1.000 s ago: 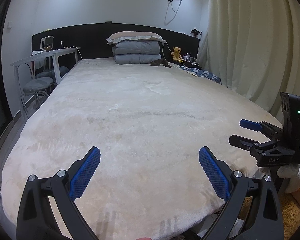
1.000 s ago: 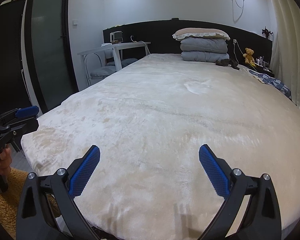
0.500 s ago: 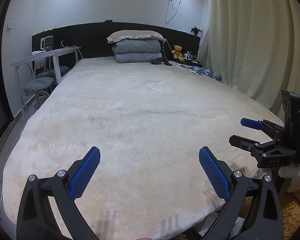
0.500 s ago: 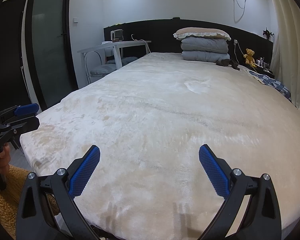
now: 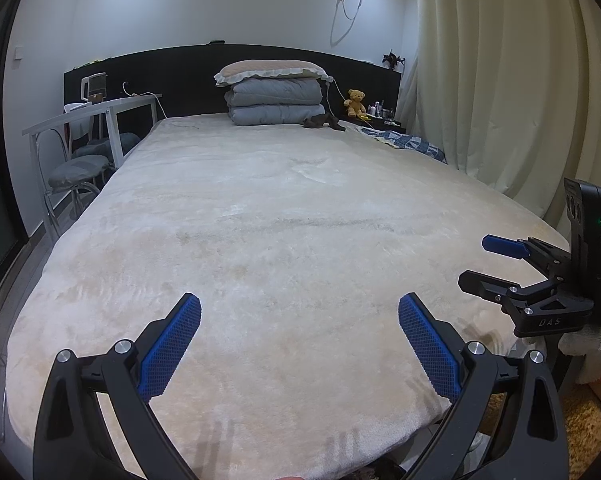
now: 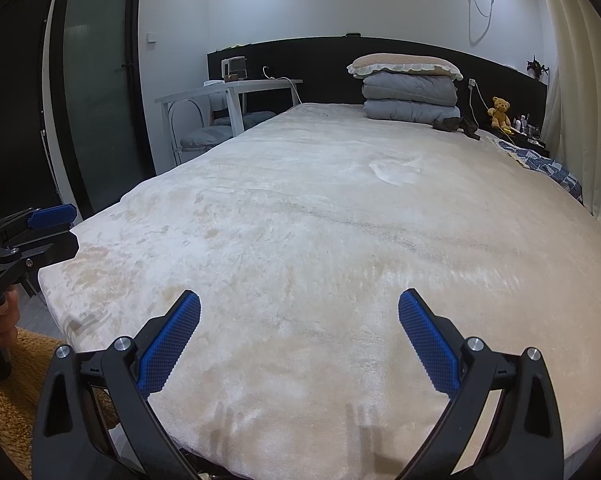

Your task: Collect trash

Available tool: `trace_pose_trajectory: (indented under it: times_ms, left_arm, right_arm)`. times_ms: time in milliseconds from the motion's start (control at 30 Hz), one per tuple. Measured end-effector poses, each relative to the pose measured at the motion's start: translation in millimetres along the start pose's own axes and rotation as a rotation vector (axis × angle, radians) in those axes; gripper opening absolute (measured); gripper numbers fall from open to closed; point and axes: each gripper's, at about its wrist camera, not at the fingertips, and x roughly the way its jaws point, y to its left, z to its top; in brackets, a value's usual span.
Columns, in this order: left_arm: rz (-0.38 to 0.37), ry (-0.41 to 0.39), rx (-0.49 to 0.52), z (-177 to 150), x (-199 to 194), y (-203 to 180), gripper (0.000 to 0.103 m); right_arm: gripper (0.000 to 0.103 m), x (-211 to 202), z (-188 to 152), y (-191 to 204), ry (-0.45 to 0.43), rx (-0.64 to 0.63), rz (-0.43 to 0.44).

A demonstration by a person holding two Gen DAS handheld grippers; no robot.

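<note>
my left tool (image 5: 299,340) and right tool (image 6: 299,336) hover over the foot of the cream plush-covered bed (image 5: 284,240), both with blue-padded jaws spread apart and empty; i cannot make out any trash on it.

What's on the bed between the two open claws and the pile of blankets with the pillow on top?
Only bare cream bed cover lies between the left gripper, the right gripper and the folded blankets; both wrist views show it.
</note>
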Motion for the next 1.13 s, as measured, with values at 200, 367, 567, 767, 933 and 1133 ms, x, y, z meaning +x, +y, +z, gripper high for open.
trace_pose_trajectory:
  times_ms: [200,367,567,767,933,1133]
  left_arm:
    - [0.000,0.002,-0.001,0.3,0.7,1.1,0.096]
    - [0.000,0.002,-0.001,-0.1,1.0,1.6,0.096]
    - [0.001,0.003,-0.002,-0.1,1.0,1.4,0.096]
    - [0.004,0.004,-0.005,-1.1,1.5,2.9,0.096]
    - [0.004,0.005,-0.016,-2.4,2.6,6.0,0.096]
    - [0.001,0.009,-0.019,-1.9,3.3,7.6,0.096]
  right_arm:
    - [0.098,0.7,-0.4,-0.1,0.001,-0.001,-0.001]
    - [0.098,0.6,-1.6,-0.7,0.002,-0.003,-0.001]
    - [0.098,0.9,-1.4,-0.5,0.003,-0.001,-0.002]
    - [0.098,0.5,-1.3,-1.1,-0.001,-0.003,0.005]
    - [0.098,0.4,-2.7,-3.5,-0.001,-0.008,0.005]
    - [0.098,1.0,-2.3,-2.7,-0.001,-0.010,0.006]
